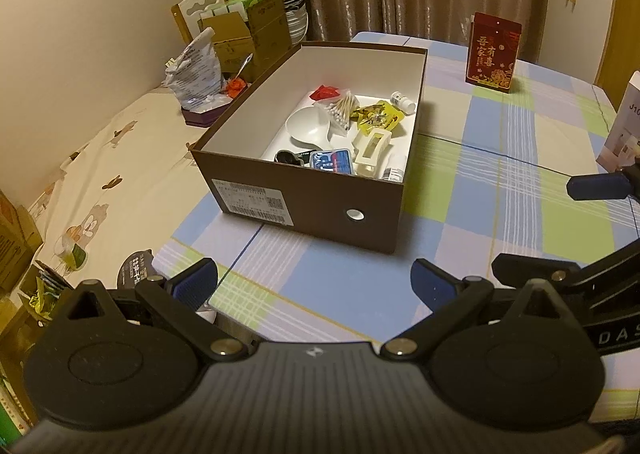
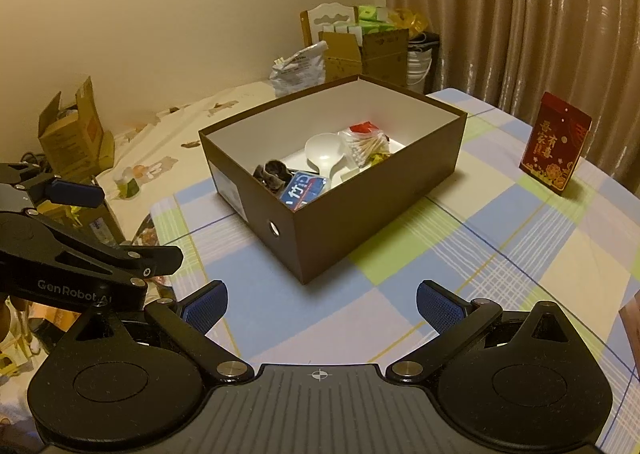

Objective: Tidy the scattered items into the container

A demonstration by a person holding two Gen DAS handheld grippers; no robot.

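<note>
Brown cardboard box [image 1: 304,190] sits open near the middle of the checked table [image 1: 500,238], its floor already crowded — a white scoop [image 1: 308,126], a bag of cotton swabs [image 1: 344,110], a yellow packet [image 1: 376,116], a white hair clip [image 1: 372,152], a blue pack [image 1: 332,162] and a small white bottle [image 1: 402,100] among them. Both tools hang back from it on the near side, the left tool [image 1: 314,286] and the right tool [image 2: 320,306] each spread wide and holding nothing. Apart from a red envelope packet [image 2: 556,144] standing upright well beyond the box, no loose item shows on the cloth, so the tidying looks close to finished. Any last pick probably calls for a sweep of the table edges first — then a high carry over the box wall, releasing low over a bare patch so nothing bounces out.
</note>
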